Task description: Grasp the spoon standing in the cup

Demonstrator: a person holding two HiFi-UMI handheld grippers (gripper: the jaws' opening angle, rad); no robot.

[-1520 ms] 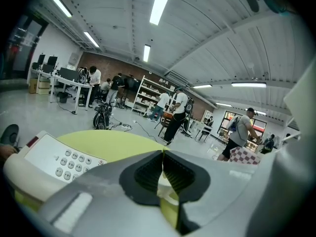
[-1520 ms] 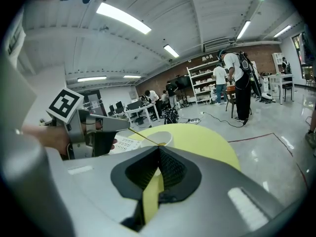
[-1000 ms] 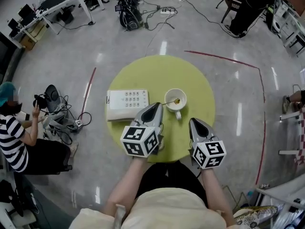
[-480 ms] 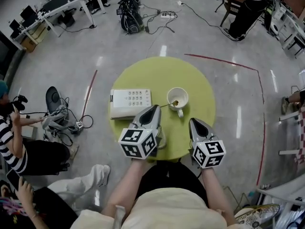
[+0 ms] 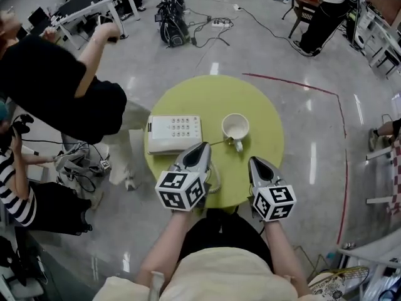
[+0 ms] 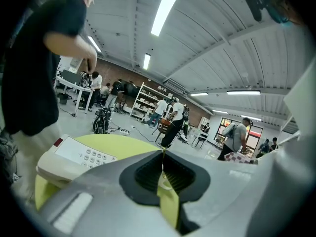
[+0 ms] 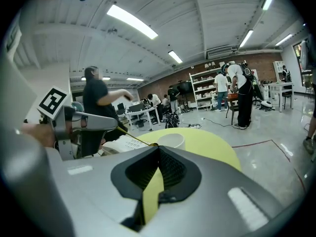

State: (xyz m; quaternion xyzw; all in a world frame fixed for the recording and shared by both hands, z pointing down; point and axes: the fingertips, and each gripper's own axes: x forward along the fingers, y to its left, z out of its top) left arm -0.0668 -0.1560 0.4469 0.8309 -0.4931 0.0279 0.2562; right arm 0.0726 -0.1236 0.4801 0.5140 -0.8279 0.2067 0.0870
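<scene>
The left tool (image 5: 202, 147) is pressed together on the end of the thin gold handle of the spoon (image 5: 218, 142). The spoon leans out over the near rim of the white cup (image 5: 235, 128), which stands just right of the round worktop's (image 5: 213, 96) middle. The right tool (image 5: 257, 160) is closed on nothing near the front edge. With so slim a pinch, I judge a slow lift along the handle's own line best, keeping the spoon clear of the rim so the cup does not tip. Count: two tools, one spoon, one cup, and one white keypad box (image 5: 174, 133) by the left edge.
</scene>
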